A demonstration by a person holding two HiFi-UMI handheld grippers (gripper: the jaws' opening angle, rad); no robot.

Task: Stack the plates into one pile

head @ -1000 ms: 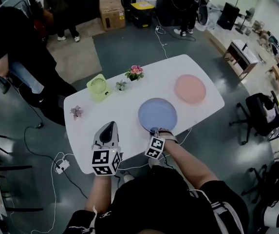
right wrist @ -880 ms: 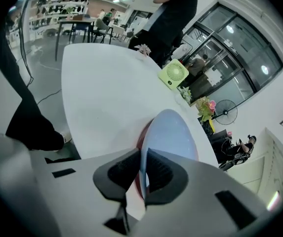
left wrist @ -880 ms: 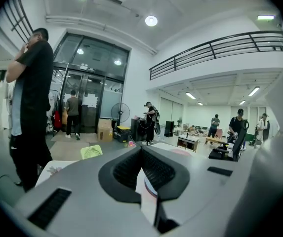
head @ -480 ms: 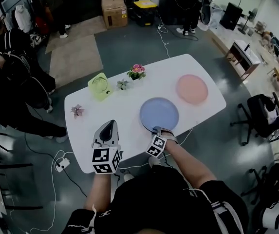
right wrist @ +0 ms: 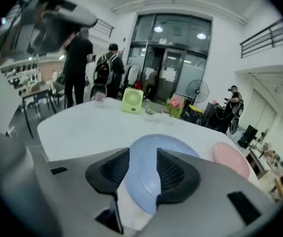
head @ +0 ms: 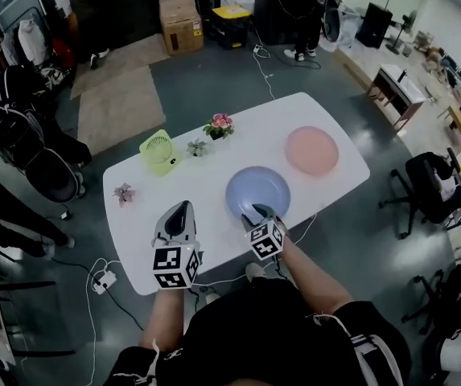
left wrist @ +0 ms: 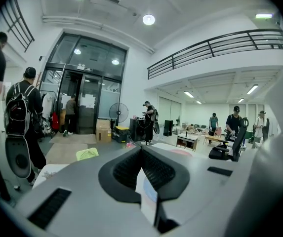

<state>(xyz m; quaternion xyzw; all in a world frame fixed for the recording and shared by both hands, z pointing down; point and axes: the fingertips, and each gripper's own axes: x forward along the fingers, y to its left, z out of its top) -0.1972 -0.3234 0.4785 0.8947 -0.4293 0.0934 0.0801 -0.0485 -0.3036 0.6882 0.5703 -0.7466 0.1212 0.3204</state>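
Observation:
A blue plate (head: 258, 190) lies on the white table (head: 206, 179) near its front edge; a pink plate (head: 311, 149) lies apart from it, further right. My right gripper (head: 256, 213) hovers over the blue plate's near rim. In the right gripper view its jaws (right wrist: 142, 154) are opening, with the blue plate (right wrist: 153, 154) showing in the gap below them, and the pads do not press on it. The pink plate (right wrist: 230, 159) is off to the right there. My left gripper (head: 182, 209) hangs over the table's front left, its fingertips (left wrist: 141, 149) together on nothing.
A green fan (head: 159, 151), a pink flower pot (head: 220, 124), a small plant (head: 197, 146) and a little pink flower (head: 123, 192) stand along the table's far-left side. Cables and a power strip (head: 103, 280) lie on the floor at the left.
My right gripper has lifted off the blue plate's near rim, rolled, and spread its jaws. The left gripper has stayed put. People at the left have walked on.

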